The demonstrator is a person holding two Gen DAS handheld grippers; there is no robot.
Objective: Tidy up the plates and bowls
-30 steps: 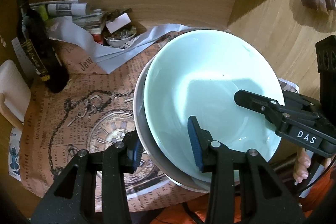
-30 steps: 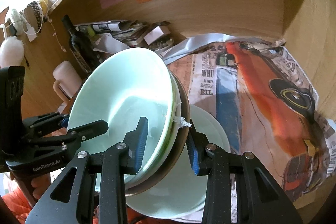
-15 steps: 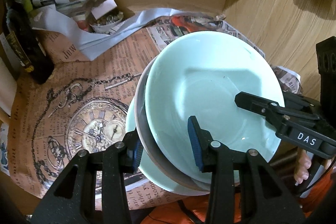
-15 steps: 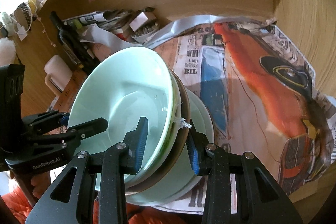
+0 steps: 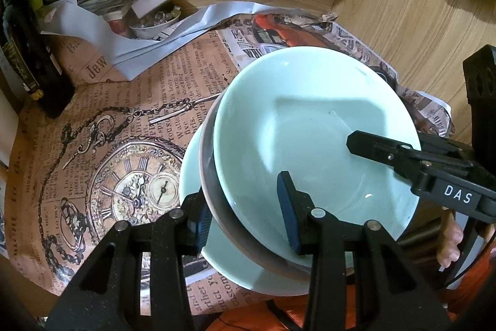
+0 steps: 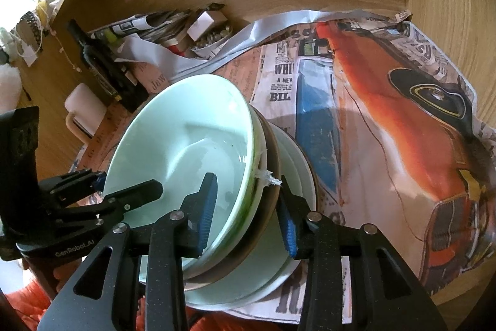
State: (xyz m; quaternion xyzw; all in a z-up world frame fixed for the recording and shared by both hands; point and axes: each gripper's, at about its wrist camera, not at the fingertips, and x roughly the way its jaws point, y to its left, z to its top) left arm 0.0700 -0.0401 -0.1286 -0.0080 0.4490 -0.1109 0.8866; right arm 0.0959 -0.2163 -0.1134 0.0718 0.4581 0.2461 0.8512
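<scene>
Several stacked pale-green bowls (image 5: 313, 129)

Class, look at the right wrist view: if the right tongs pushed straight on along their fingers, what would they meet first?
Probably the stacked bowls themselves: their rims already sit between the right tongs, so the bowl walls block the way before the newspaper beyond.
</scene>
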